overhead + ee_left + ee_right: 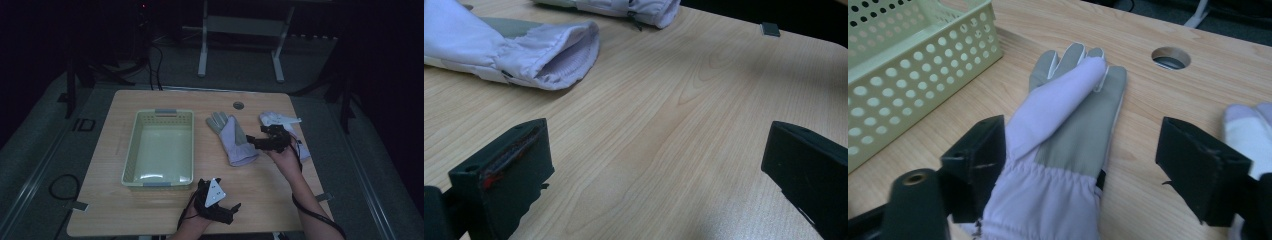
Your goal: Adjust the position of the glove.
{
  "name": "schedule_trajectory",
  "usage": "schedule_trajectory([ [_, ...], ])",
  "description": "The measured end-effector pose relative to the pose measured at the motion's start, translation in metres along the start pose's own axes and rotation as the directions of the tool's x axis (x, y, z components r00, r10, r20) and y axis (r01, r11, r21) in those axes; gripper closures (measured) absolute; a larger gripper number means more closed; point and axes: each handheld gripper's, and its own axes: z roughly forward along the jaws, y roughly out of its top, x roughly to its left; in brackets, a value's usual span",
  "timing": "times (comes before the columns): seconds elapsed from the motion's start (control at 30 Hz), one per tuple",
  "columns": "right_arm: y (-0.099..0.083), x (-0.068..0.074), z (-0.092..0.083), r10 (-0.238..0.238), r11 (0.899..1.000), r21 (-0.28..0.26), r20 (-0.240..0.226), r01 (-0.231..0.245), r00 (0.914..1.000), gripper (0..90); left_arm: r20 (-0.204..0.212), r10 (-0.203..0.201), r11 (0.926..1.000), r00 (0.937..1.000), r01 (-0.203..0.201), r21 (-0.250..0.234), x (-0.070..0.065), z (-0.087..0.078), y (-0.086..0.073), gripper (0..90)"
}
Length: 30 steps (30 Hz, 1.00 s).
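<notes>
A lilac and grey glove (232,137) lies palm up at the table's middle, its fingers pointing away from me. A second, matching glove (280,120) lies to its right, partly hidden under my right hand. My right gripper (254,142) hovers at the first glove's cuff. In the right gripper view its jaws (1085,152) stand open on either side of the glove (1068,125), the left jaw close against the fabric and the right one well apart from it. My left gripper (227,209) rests open near the front edge. Its jaws (656,155) hold nothing, and the glove's cuff (514,50) lies ahead of them.
A pale green perforated basket (159,115), with nothing in it, stands left of the gloves and shows at the upper left of the right gripper view (908,60). A round cable hole (238,105) sits near the table's far edge. Bare wood lies between the left gripper and the gloves.
</notes>
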Motion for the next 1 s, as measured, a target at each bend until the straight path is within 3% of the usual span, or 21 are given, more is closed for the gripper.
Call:
schedule_trajectory([
  [0.27,0.002,0.004,0.025,-0.026,1.000,0.005,0.003,0.026,0.9997,27.1,0.004,0.001,1.0000,1.0000,-0.001,0.000,0.000,0.000,0.000,0.1],
  [0.43,0.001,0.005,0.048,-0.020,0.998,0.057,0.008,0.019,0.9998,36.2,0.007,0.002,1.0000,1.0000,-0.002,-0.001,0.000,0.000,0.000,0.1],
  [0.7,0.001,0.002,0.070,0.010,0.997,0.080,0.007,-0.011,0.9999,40.5,0.013,0.002,1.0000,0.9999,-0.002,0.000,0.000,0.000,0.000,0.1],
  [1.0,-0.002,0.002,0.095,0.005,0.991,0.137,-0.007,-0.004,1.0000,46.8,0.016,0.002,1.0000,0.9999,-0.002,0.001,0.000,0.000,0.000,0.1],
])
